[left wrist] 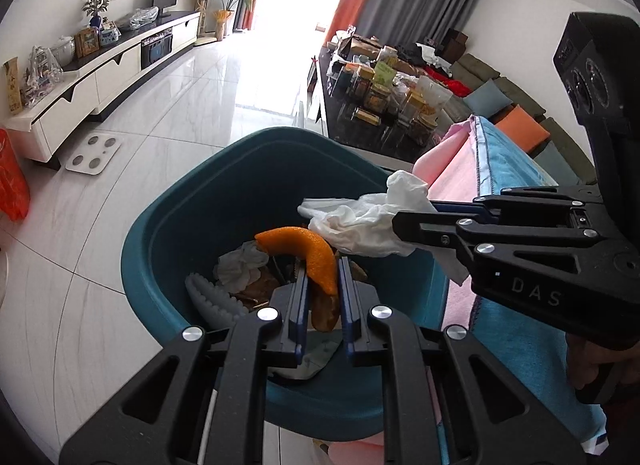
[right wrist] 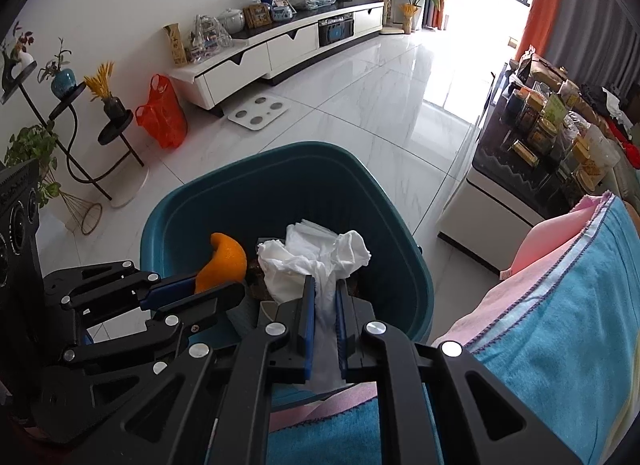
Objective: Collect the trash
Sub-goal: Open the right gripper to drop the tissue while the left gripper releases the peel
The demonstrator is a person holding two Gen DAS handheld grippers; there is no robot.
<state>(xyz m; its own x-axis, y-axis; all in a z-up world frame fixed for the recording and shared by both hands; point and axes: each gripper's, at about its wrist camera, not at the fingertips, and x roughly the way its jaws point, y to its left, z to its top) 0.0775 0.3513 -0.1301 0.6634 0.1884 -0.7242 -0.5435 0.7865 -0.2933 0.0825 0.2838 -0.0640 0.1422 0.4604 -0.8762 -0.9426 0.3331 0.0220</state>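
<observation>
A teal trash bin [left wrist: 168, 233] [right wrist: 192, 201] stands on the floor below both grippers, with crumpled paper [left wrist: 240, 267] and other scraps inside. My left gripper [left wrist: 322, 269] [right wrist: 218, 283] is shut on a curved orange peel [left wrist: 308, 253] [right wrist: 224, 257] and holds it over the bin's opening. My right gripper [right wrist: 325, 283] [left wrist: 412, 213] is shut on a crumpled white tissue [right wrist: 316, 257] [left wrist: 360, 221], also over the bin, to the right of the peel.
A pink and blue cloth [left wrist: 504, 169] [right wrist: 560, 289] covers the surface right of the bin. A dark table with several jars [left wrist: 384, 105] [right wrist: 552, 145] stands behind it. A TV cabinet [right wrist: 280, 49], an orange bag [right wrist: 164, 113], a scale [right wrist: 258, 107] and plant stands [right wrist: 80, 121] line the left.
</observation>
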